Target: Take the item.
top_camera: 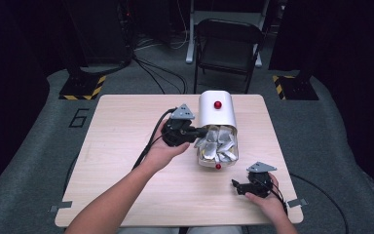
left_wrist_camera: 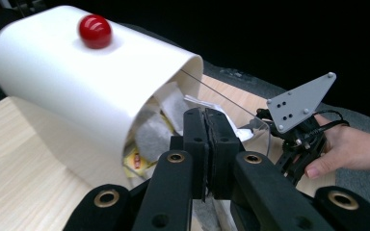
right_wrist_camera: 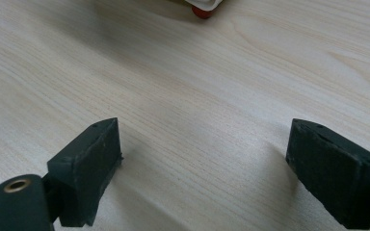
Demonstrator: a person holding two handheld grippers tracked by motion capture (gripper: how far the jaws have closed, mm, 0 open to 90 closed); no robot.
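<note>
I'm pinching my left gripper [top_camera: 200, 131] tight at the packet [top_camera: 218, 144] box [top_camera: 216, 113] opening, probably grabbing one, while my right gripper [top_camera: 237, 185] is idling wide apart.

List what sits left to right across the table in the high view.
Left hand → left gripper → canister → right gripper → right hand.

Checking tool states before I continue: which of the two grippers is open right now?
The right gripper, at the table's near right corner: its jaws stand wide apart over bare wood. The left gripper, at the white container, is shut.
</note>
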